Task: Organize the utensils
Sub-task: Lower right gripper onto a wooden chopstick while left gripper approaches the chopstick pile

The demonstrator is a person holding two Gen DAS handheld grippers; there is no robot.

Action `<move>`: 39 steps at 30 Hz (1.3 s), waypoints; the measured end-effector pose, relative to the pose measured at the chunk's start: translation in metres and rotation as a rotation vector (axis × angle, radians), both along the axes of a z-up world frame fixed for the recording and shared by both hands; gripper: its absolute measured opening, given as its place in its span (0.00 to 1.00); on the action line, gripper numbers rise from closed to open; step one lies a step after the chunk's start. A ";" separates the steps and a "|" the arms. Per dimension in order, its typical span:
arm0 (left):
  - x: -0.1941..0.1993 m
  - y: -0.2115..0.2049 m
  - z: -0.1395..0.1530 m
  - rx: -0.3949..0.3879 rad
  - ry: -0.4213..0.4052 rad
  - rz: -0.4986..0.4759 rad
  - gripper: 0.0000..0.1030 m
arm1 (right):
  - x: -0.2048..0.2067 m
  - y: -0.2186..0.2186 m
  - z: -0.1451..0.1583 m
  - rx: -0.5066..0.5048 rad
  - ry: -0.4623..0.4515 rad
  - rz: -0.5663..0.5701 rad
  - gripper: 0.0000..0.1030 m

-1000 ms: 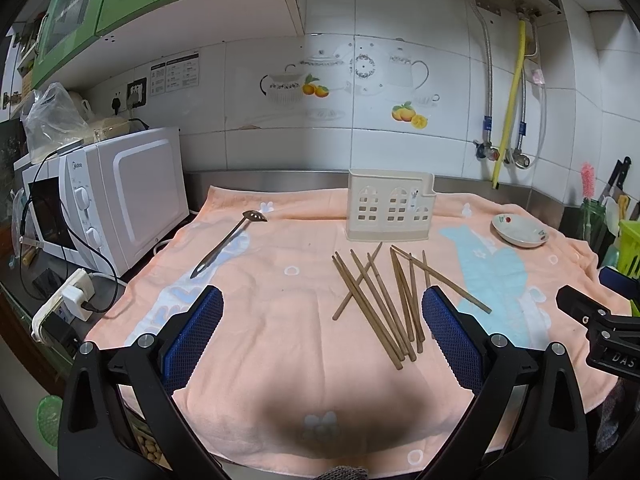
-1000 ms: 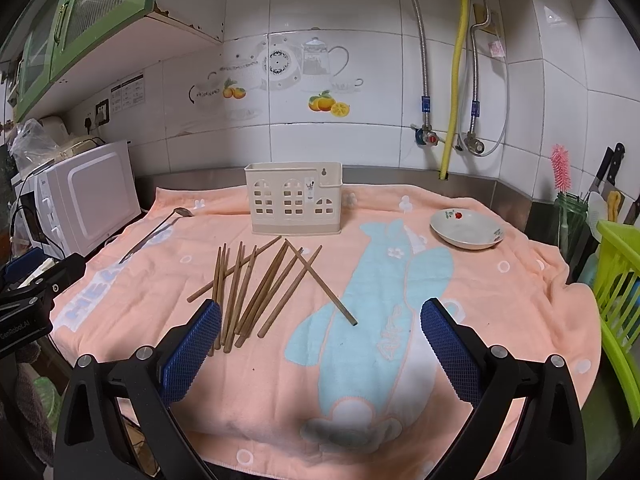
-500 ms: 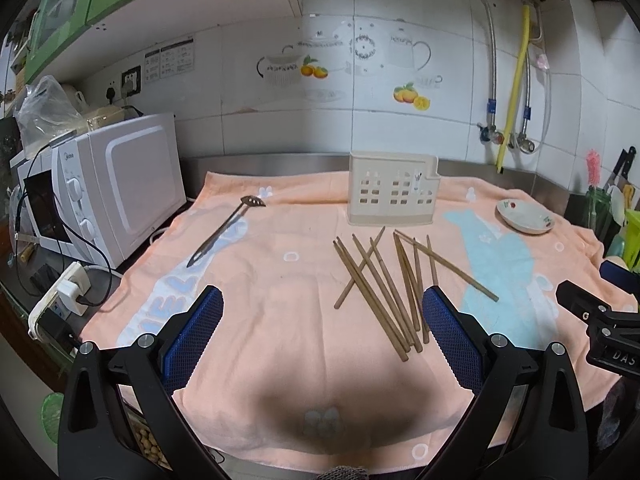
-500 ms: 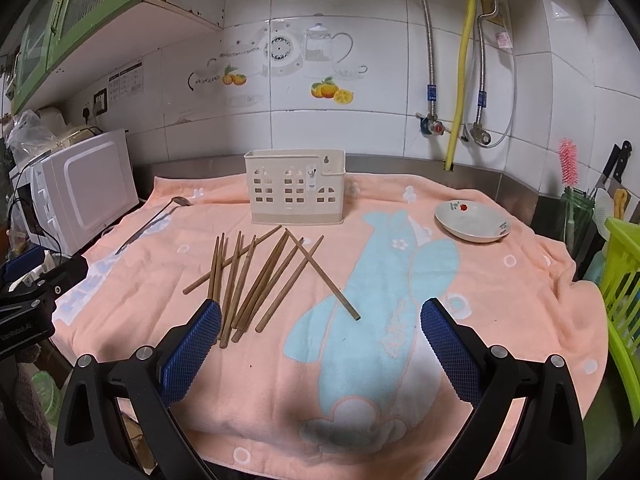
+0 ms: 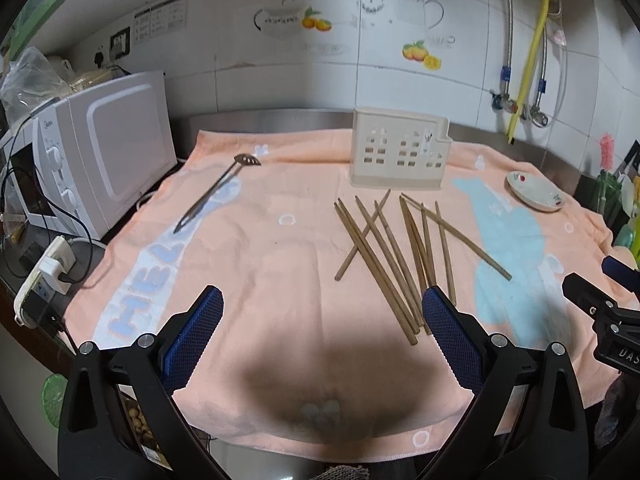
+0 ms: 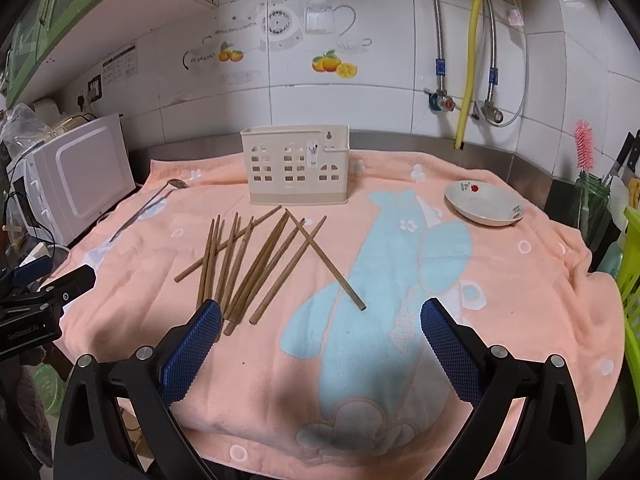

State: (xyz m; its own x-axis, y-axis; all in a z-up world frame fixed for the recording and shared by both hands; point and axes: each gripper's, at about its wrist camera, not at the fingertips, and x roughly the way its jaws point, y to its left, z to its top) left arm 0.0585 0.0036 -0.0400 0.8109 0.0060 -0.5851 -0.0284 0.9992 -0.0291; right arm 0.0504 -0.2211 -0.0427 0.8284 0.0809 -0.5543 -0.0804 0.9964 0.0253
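Several wooden chopsticks (image 5: 394, 252) (image 6: 260, 264) lie scattered on the peach towel (image 5: 280, 264) (image 6: 500, 280). Behind them stands a cream perforated utensil holder (image 5: 400, 156) (image 6: 296, 170), which looks empty. A metal slotted spoon (image 5: 218, 194) (image 6: 148, 208) lies at the far left of the towel. My left gripper (image 5: 322, 300) is open above the near part of the towel, left of the chopstick ends. My right gripper (image 6: 320, 312) is open too, its left pad near the closest chopstick tips. Neither holds anything.
A white microwave (image 5: 100, 148) (image 6: 76, 176) stands at the left with a power strip (image 5: 44, 276) in front. A small white dish (image 5: 534, 190) (image 6: 484, 204) sits at the back right. A green basket (image 6: 632, 272) borders the right edge. Pipes and valves run down the tiled wall.
Both grippers have tilted down and moved closer to the towel, so the chopsticks and holder look larger. Nothing on the towel has moved; both grippers stay open.
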 end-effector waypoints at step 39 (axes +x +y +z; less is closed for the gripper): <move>0.088 0.025 -0.052 -0.005 0.253 -0.032 0.77 | 0.096 -0.020 -0.054 -0.024 0.207 0.047 0.81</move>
